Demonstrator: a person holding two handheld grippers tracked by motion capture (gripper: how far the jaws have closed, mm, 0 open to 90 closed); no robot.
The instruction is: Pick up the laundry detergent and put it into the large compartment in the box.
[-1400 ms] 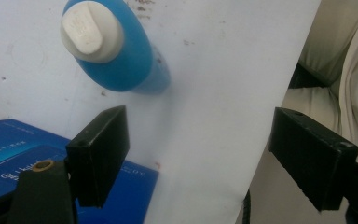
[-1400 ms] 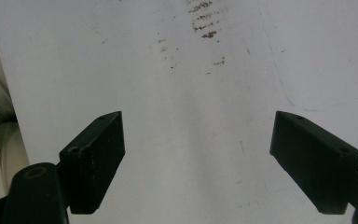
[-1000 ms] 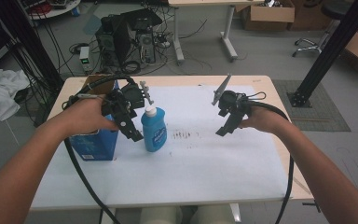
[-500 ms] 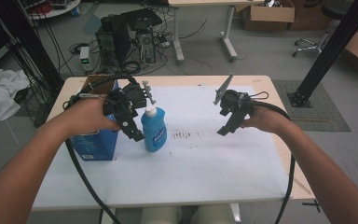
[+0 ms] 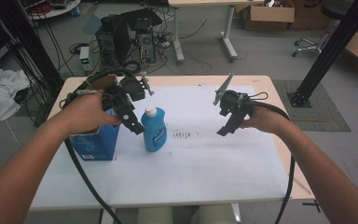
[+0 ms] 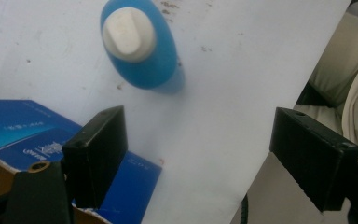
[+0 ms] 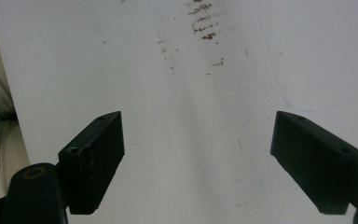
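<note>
Bottle point(image 5: 154, 129) stands just right of box point(image 5: 94, 140).

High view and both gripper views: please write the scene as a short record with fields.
surface: table covered by a white sheet with dark smudges
bottle: blue, white cap, upright on the sheet
box: blue, open top, left of the bottle
left gripper: open, above box and bottle, holds nothing
right gripper: open, above bare sheet, holds nothing

Not much has moved in the last second. The right gripper point(image 5: 227, 125) slid a touch toward the right and nearer the person. The left gripper point(image 5: 131, 122) lifted very slightly.
</note>
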